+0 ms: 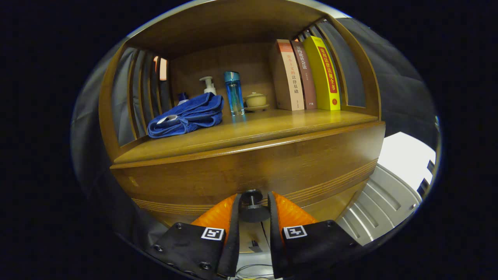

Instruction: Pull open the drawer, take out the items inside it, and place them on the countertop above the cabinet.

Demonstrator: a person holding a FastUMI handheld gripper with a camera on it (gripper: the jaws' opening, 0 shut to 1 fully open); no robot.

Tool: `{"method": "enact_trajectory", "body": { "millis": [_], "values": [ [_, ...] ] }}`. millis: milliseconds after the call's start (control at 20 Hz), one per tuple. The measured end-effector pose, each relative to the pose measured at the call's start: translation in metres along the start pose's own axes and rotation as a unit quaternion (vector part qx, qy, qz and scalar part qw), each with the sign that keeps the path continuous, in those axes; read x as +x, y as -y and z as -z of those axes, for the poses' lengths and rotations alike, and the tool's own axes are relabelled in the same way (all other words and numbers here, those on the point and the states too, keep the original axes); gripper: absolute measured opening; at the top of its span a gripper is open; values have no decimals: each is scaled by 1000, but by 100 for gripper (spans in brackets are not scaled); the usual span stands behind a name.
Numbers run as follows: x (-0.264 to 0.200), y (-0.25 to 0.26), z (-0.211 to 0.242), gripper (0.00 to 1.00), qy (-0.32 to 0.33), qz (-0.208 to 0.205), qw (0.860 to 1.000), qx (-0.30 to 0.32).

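knob between the fingers, pull axis straight back

on the countertop (272, 124), read from left to right, a folded blue towel (186, 115) is seen, then a pump bottle (208, 84) behind it, a blue bottle (234, 92), a small lidded cup (255, 100) on a saucer, and three upright books (305, 76) at the far end.

below the countertop the drawer front (218, 171) is met squarely by the gripper (253, 208). the drawer knob (252, 203) is framed between the two fingers, its stem pointing straight out of the wood toward the camera, so its long axis is lined up with the fingers themselves. the fingers are drawn in close on either side of the knob's disc; whether both are truly pressed against it cannot be told, since the contact lines are hidden by the finger edges.

the drawer is judged to be closed, and its contents are hidden. the coming move is judged to turn on a pull straight back along the stem, level with the countertop, with the fingers caught behind the wider disc.
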State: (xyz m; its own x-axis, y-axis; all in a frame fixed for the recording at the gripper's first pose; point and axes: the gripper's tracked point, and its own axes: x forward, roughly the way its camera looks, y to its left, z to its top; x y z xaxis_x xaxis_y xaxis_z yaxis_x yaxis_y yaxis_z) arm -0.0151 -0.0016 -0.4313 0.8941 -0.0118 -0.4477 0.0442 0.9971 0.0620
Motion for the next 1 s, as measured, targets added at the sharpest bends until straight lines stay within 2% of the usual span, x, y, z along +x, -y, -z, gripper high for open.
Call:
{"method": "enact_trajectory", "body": {
  "millis": [400,450,1000],
  "values": [
    [-51,3,7,41,-1,-7,1000,-15],
    [-52,4,9,37,-3,-7,1000,-15],
    [-96,5,17,34,-21,-13,999,-25]
  ]
}}
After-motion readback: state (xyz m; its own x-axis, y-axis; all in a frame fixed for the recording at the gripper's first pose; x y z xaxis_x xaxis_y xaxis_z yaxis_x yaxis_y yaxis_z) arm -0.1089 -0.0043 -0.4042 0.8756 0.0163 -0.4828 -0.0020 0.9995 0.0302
